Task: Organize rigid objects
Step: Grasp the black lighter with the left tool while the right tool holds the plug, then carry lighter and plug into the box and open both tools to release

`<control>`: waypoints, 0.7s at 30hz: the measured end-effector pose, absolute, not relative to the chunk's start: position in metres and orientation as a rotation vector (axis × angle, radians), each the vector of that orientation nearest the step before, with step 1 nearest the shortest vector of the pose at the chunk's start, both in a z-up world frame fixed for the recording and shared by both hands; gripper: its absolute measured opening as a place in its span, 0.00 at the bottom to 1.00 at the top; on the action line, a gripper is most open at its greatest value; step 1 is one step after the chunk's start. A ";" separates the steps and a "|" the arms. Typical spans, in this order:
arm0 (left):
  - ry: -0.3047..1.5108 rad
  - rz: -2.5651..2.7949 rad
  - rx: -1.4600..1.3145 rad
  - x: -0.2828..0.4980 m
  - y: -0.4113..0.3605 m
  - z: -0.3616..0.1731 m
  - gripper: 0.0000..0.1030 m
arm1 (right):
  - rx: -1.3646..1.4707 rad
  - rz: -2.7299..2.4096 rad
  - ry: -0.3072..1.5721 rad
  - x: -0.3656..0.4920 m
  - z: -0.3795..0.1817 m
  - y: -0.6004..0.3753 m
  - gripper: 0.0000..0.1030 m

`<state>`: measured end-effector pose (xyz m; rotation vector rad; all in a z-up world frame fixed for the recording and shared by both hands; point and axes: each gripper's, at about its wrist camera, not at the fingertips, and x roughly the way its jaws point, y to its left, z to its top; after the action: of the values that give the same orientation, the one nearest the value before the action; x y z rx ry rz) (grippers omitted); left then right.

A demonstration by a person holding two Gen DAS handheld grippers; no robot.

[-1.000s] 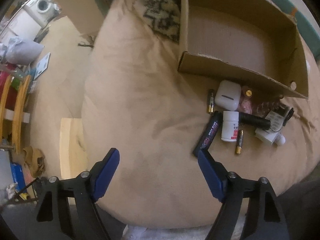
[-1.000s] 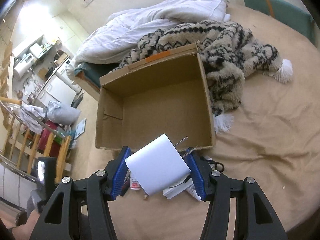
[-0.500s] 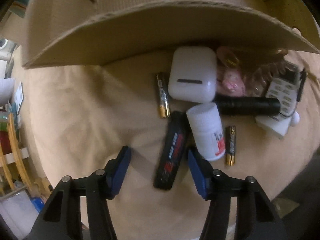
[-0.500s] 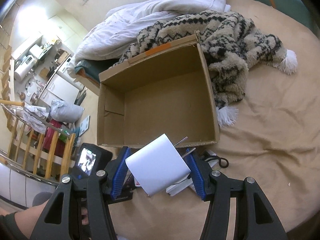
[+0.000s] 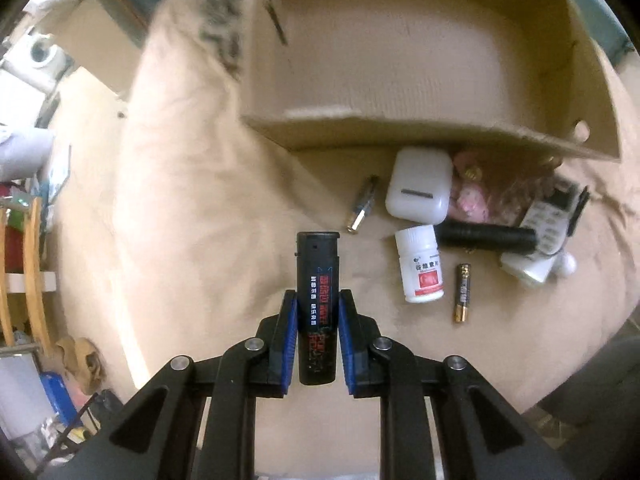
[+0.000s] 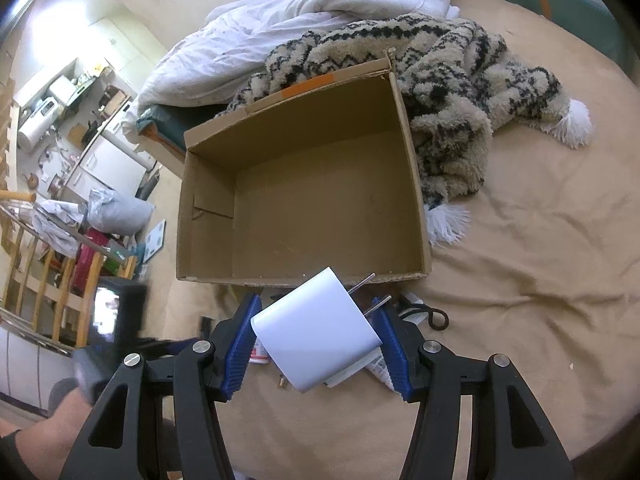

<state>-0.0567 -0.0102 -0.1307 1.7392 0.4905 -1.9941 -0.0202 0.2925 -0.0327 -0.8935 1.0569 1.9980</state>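
Closing on a black lighter [image 5: 317, 304], the left gripper [image 5: 317, 312] has its blue pads [image 5: 290, 332] against both long sides of it, the jaws nearly together, the lighter's cap end sticking out ahead of the fingertips above the tan bedsheet [image 5: 180, 200]. Beyond and to the right of it, loose on the sheet in front of the cardboard box [image 5: 400, 132], lie a white earbud case [image 5: 418, 188], a white pill bottle [image 5: 422, 264] on its side, two batteries, one [image 5: 362, 210] left of the case and one [image 5: 462, 294] right of the bottle, a black tube [image 5: 486, 236], and a pink item that is too blurred to name. The right gripper [image 6: 318, 344] hangs over the near wall of the box [image 6: 304, 280] with its jaws about half open, clamped on a white charger [image 6: 316, 340] whose two metal prongs [image 6: 362, 282] point up and right toward the box. The box's floor [image 6: 320, 200] is bare cardboard. A patterned fleece blanket [image 6: 460, 92] lies against the box's right side, and a white duvet [image 6: 300, 12] is heaped behind it. In the right view a forearm [image 6: 44, 424] shows at lower left.
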 end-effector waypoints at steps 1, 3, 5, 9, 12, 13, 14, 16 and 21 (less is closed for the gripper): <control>0.485 -2.009 1.710 -0.051 -0.010 -0.124 0.17 | -0.890 1.988 1.059 -0.021 -0.033 0.292 0.58; 0.492 -2.038 1.651 -0.041 -0.010 -0.110 0.17 | -0.897 1.986 1.050 -0.022 -0.033 0.290 0.58; 0.497 -2.066 1.596 -0.034 -0.009 -0.098 0.17 | -0.901 1.979 1.045 -0.023 -0.033 0.289 0.58; 0.471 -2.131 1.484 -0.032 -0.009 -0.075 0.17 | -0.901 1.994 1.054 -0.027 -0.029 0.293 0.58; 0.485 -2.165 1.426 -0.062 -0.017 -0.054 0.17 | -0.879 1.982 1.038 -0.035 -0.024 0.302 0.58; 0.483 -2.173 1.415 -0.073 -0.015 -0.052 0.17 | -0.895 1.979 1.016 -0.040 -0.024 0.307 0.58; 0.484 -2.180 1.403 -0.086 -0.016 -0.049 0.17 | -0.909 1.978 0.998 -0.046 -0.024 0.312 0.58; 0.485 -2.183 1.388 -0.105 -0.020 -0.042 0.17 | -0.917 1.948 0.986 -0.058 -0.028 0.325 0.58; 0.483 -2.164 1.381 -0.135 -0.035 -0.048 0.17 | -0.963 1.905 0.950 -0.083 -0.047 0.356 0.58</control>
<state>-0.1350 -0.0352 -0.0481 1.3810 0.4830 -2.1638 -0.0832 0.3560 -0.0466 -0.9631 0.9498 1.9054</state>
